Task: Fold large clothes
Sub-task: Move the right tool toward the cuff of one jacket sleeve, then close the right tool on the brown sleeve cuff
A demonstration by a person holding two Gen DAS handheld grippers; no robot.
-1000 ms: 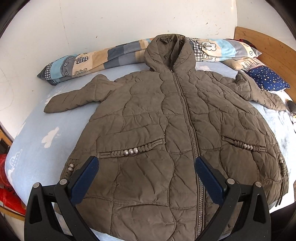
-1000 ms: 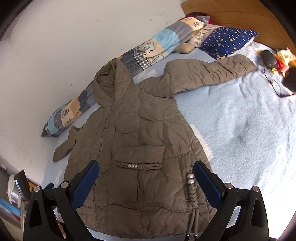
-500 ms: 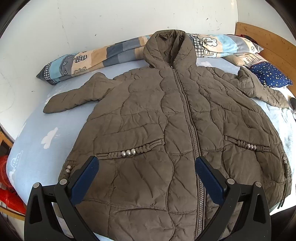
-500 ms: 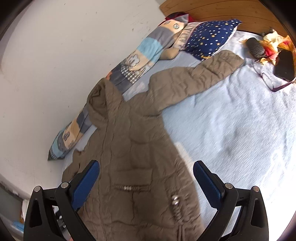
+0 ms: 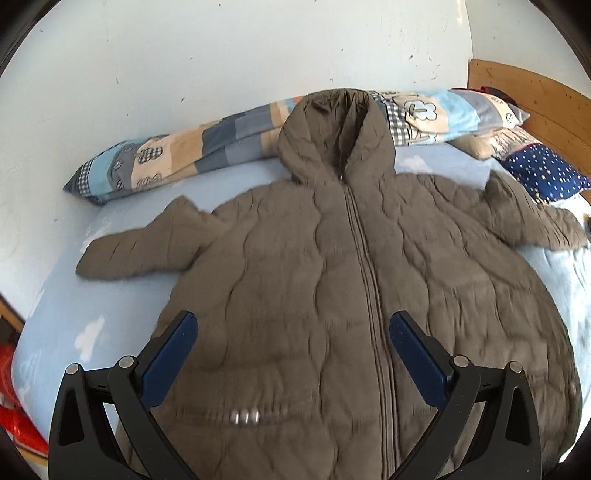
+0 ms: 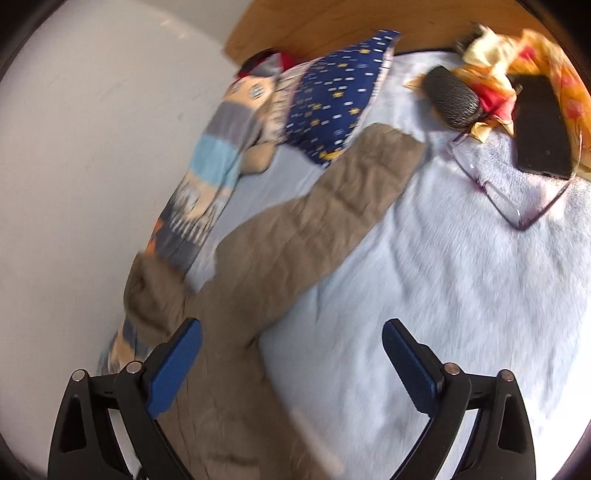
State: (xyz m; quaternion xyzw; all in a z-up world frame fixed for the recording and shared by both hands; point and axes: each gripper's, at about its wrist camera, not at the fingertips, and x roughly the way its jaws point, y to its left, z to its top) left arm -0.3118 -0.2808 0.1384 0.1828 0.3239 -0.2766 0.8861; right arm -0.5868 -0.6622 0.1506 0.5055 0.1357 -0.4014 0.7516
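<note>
A large brown quilted hooded jacket (image 5: 332,280) lies flat, front up and zipped, on a pale blue bed (image 5: 85,302), with both sleeves spread out. My left gripper (image 5: 291,332) hovers open over the jacket's lower front, nothing between its blue pads. In the right wrist view my right gripper (image 6: 291,339) hangs over the jacket's right shoulder and the sheet. The right sleeve (image 6: 332,199) stretches away toward the pillows. Its jaws stand wide and are closing slightly, with nothing held between them.
A long patchwork bolster (image 5: 192,162) lies along the white wall behind the hood. A navy star pillow (image 6: 332,110) sits by the wooden headboard (image 6: 332,29). A hairbrush (image 6: 450,96), glasses (image 6: 517,199), a black phone (image 6: 539,140) and orange cloth lie on the bed's far right.
My left gripper moved forward over the jacket toward the hood. My right gripper swung right and rolled, so its view now shows the right sleeve and the headboard end.
</note>
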